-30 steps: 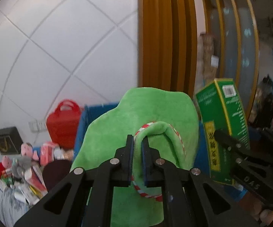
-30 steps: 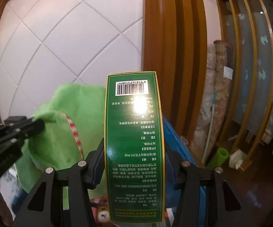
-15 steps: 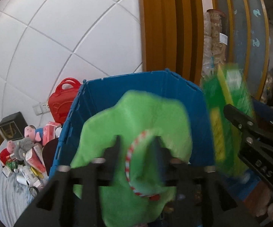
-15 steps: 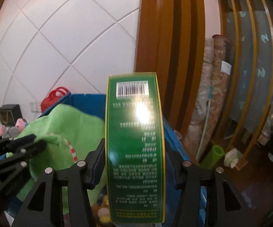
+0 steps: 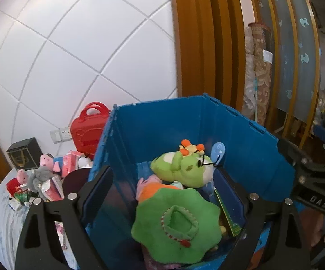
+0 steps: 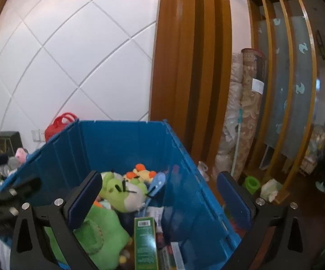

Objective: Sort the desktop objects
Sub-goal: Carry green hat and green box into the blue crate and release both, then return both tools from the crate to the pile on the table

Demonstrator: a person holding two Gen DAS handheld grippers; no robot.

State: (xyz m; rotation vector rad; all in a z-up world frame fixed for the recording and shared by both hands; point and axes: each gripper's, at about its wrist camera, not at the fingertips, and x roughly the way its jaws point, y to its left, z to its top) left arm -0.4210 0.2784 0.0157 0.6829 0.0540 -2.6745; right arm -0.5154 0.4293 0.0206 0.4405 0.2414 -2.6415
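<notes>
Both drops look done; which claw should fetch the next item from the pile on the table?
Left, probably. The left claw is opening and empty, and the toy pile lies on its outer side. The right claw, also opening and empty, sits beyond the blue bin, away from it.

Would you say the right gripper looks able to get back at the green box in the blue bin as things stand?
Probably yes: the right gripper, jaws opening and empty, hangs directly above the green box, which stands uncovered in the blue bin beside the green plush.
</notes>
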